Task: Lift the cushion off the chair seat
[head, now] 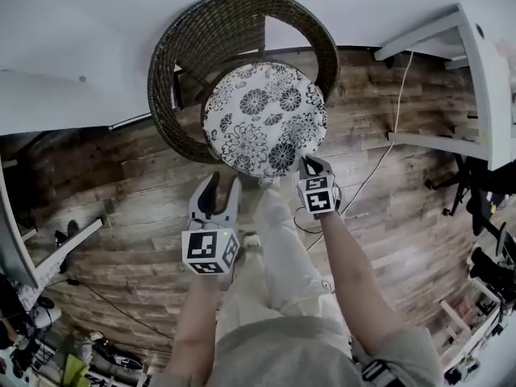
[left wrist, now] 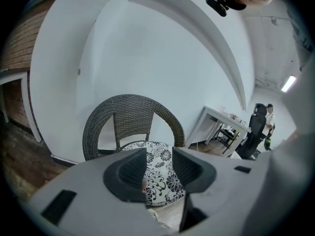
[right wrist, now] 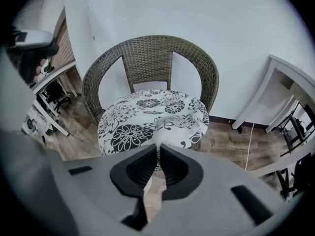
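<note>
1. The wooden plank floor [head: 121, 184] carries the whole scene. There is no bench here, so the cushion has nowhere to go but up and clear.

2. The dark woven wicker chair [head: 173, 71] with its curved back stands against the white wall. Its seat is almost wholly covered, so the seat is not yet freed.

3. The round white cushion with a black flower print [head: 262, 115] lies on that seat. As far as the views show, its back and middle rest there, while the front edge nearest you is drawn out towards your right hand. A fold hangs over the seat's right front. I judge the lift as barely begun: the hold is made, but the cushion has not left the chair.

4. Your right gripper [head: 310, 168] is clenched on the cushion's front edge. The right gripper view shows the jaws nearly together, with a thin strip of printed fabric pinched between them. That single pinch is the part of the task already done.

5. Your left gripper [head: 223, 185] is released, its jaws standing wide apart with nothing in them. In the head view it hangs just short of the cushion's front left edge, near it but apart.

6. What is left for you is to raise the cushion until its whole underside clears the seat. I think a one-edge pinch will let the far side sag or drag, so a second hold with the free gripper would help.
</note>
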Demonstrator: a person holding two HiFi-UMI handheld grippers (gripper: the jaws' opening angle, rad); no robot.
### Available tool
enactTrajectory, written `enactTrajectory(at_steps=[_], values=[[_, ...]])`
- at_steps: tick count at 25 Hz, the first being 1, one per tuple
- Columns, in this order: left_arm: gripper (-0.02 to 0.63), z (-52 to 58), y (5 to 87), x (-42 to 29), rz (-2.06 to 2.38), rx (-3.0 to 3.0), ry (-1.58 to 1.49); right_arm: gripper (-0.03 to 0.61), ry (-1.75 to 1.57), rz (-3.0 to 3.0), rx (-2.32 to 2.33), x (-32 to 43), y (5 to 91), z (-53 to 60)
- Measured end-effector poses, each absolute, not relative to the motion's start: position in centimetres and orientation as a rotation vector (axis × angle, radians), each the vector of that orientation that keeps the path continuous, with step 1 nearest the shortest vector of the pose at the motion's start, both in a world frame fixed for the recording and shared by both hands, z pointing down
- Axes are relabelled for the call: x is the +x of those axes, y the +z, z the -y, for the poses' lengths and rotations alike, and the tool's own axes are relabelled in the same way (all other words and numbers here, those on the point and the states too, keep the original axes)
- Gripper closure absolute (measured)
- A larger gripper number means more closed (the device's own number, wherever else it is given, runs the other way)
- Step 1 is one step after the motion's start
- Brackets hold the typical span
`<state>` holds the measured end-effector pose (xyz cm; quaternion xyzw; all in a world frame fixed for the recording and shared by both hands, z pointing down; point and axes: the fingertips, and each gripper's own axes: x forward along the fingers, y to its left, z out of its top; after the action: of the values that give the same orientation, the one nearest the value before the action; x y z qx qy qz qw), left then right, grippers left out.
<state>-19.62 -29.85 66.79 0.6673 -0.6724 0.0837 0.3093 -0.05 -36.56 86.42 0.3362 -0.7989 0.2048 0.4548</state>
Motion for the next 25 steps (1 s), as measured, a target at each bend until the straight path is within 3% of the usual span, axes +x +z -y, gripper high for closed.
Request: enactTrajectory(at_steps=[11,25], values=[[0.46,27.4,60.7,-18.2,1.81,1.787,0.187,0.555,0.482,2.061,0.92,0.4,77.2,34.9],[0.528,20.5,52.6,-17.7,1.875,1.816,0.131,0.555,0.344,2.183,1.019,1.2,64.8,30.3]])
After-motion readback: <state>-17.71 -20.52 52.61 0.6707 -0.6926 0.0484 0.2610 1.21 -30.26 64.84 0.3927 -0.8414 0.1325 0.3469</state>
